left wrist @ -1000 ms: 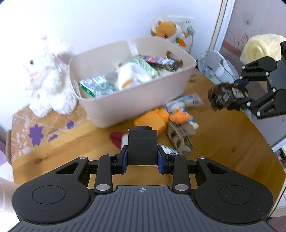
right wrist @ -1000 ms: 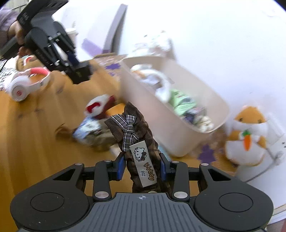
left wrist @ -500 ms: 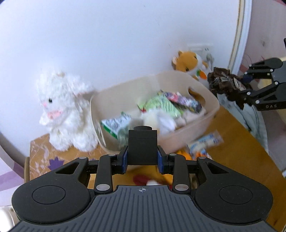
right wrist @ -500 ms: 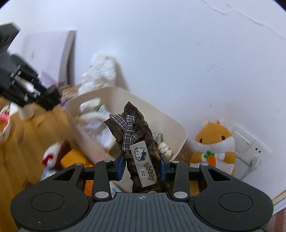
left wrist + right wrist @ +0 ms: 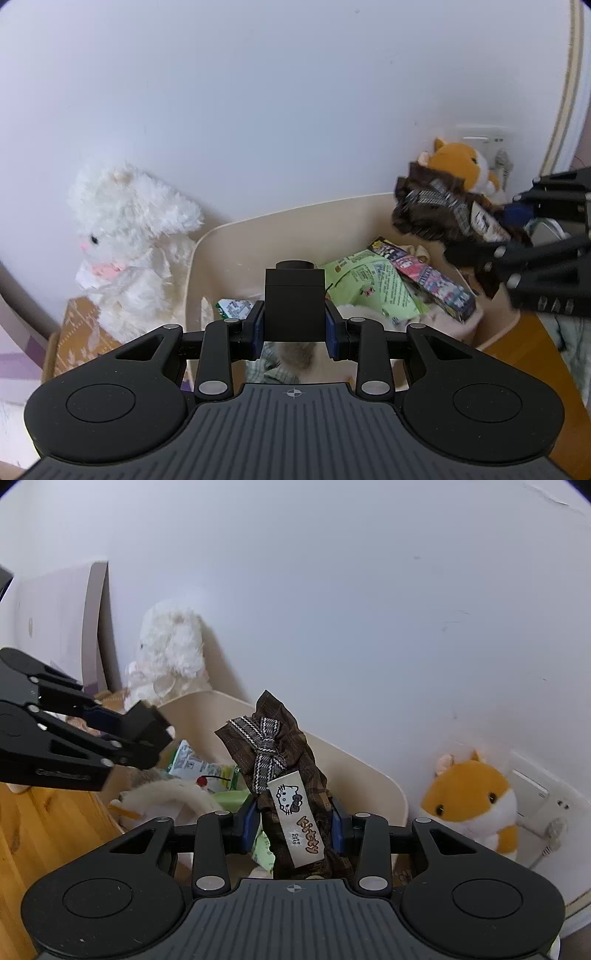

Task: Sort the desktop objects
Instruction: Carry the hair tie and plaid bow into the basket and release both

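Beige bin point(image 5: 280, 229) had risen to mid-frame; left gripper point(image 5: 294, 328) clamping black block point(image 5: 294, 295), right gripper point(image 5: 291, 825) clamping brown pouch point(image 5: 284, 771), both poised to drop.

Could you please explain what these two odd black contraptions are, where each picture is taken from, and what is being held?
They are hand-held two-finger grippers, each carrying a fisheye camera looking along its fingers. In the left wrist view, the left gripper clamps a black block above a beige storage bin holding snack packets. In the right wrist view, the right gripper clamps a brown plaid pouch with a bow over the same bin. A white plush lamb and an orange hamster plush sit beside it.
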A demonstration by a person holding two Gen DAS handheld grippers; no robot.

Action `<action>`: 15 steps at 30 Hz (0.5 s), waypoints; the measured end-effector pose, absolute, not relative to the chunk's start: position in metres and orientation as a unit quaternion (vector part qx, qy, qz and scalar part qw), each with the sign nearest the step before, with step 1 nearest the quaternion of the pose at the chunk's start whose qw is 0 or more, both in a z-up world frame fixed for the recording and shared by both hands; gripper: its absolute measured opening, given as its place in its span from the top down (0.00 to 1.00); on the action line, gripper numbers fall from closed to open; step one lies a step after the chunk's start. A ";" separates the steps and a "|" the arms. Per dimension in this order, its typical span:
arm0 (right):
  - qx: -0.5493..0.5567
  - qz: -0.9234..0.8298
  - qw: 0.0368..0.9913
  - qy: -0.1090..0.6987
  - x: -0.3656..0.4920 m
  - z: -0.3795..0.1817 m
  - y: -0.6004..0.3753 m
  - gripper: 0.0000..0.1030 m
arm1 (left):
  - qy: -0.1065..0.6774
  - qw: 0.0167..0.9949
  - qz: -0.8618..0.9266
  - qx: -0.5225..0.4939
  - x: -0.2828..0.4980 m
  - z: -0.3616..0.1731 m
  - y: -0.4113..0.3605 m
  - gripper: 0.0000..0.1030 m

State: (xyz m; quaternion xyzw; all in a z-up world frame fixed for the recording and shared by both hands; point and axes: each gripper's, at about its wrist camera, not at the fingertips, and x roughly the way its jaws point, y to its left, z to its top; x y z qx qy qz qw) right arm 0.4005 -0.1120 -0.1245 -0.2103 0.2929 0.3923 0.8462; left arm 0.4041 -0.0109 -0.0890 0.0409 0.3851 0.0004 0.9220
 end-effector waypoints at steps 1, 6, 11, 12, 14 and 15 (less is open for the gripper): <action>-0.215 0.392 0.844 0.296 0.400 -0.128 -0.108 0.64 | 0.390 0.920 0.002 0.037 0.408 -0.092 -0.012 0.69; -0.243 0.381 0.834 0.315 0.401 -0.148 -0.094 0.52 | 0.416 0.909 -0.001 0.031 0.414 -0.104 -0.015 0.56; -0.245 0.382 0.835 0.312 0.395 -0.151 -0.095 0.33 | 0.402 0.914 0.014 0.053 0.407 -0.107 -0.012 0.24; -0.241 0.383 0.836 0.310 0.394 -0.150 -0.096 0.30 | 0.406 0.912 0.012 0.049 0.407 -0.107 -0.010 0.24; -0.234 0.386 0.839 0.302 0.391 -0.145 -0.102 0.24 | 0.411 0.911 0.013 0.041 0.406 -0.107 -0.006 0.24; -0.230 0.388 0.841 0.299 0.388 -0.143 -0.104 0.24 | 0.409 0.911 0.016 0.040 0.404 -0.106 -0.004 0.24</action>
